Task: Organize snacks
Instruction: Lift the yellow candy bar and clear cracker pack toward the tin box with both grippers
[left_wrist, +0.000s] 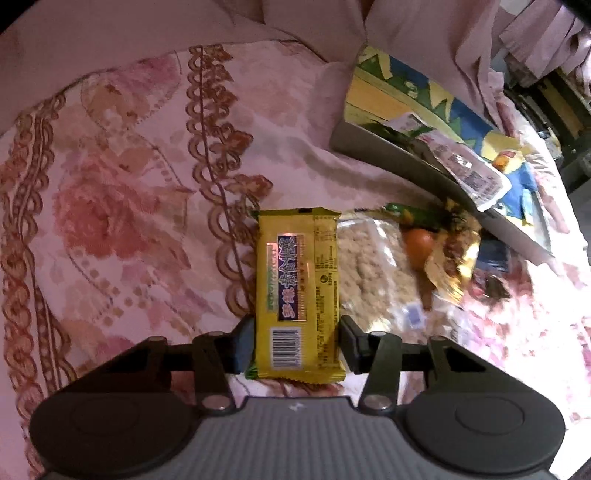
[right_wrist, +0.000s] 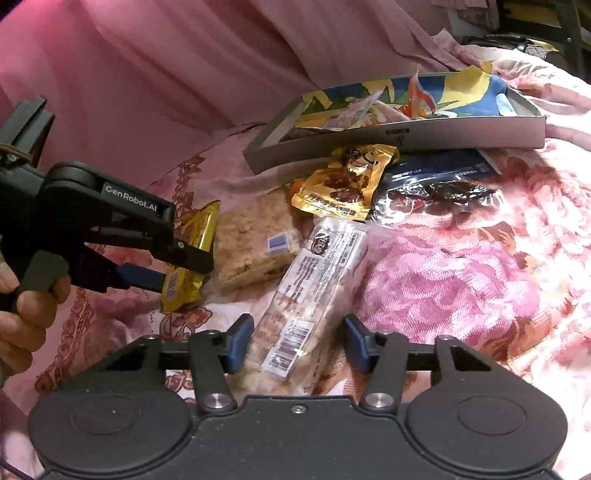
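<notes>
The yellow snack bar (left_wrist: 298, 291) sat clamped between the left gripper (left_wrist: 295, 345) pads, just above the floral bedspread (left_wrist: 122, 206). The right gripper (right_wrist: 298, 345) straddled a clear cracker pack (right_wrist: 310, 291); whether its pads pressed it I could not tell. Farther right, the shallow box (right_wrist: 469, 134) (colourful inside) held a few wrappers, with more packets (right_wrist: 347, 184) loose beside it.
</notes>
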